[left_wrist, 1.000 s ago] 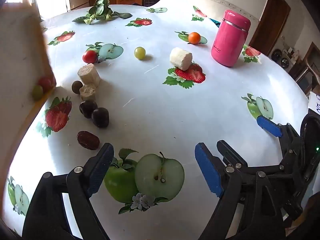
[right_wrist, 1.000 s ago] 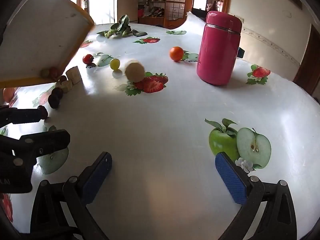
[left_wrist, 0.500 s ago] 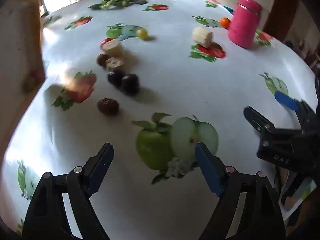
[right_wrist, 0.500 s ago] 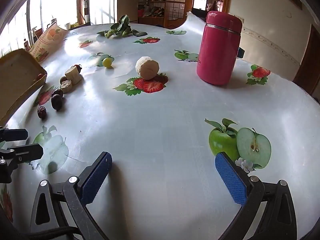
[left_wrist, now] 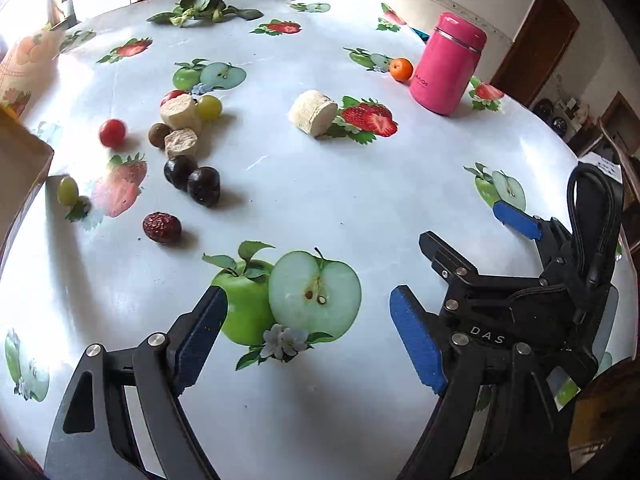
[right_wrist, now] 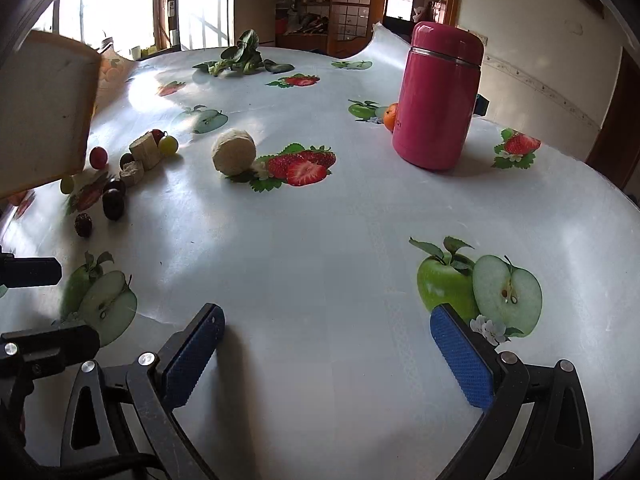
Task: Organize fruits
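Blue-padded fingers of the left gripper (left_wrist: 308, 336) and right gripper (right_wrist: 326, 354) stand apart, empty, above the tablecloth (left_wrist: 304, 184)

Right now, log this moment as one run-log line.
left gripper: open, empty | right gripper: open, empty | fruits: loose on table, none grasped | red date: nearest left gripper | flask: upright

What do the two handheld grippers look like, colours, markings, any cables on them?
Both are black, angular frames with silver bolt heads and triangular cut-outs. The left gripper and right gripper each carry two flat fingers faced with textured blue pads. In the left wrist view, the right gripper's body shows white letters "DAS" and a looped black cable.
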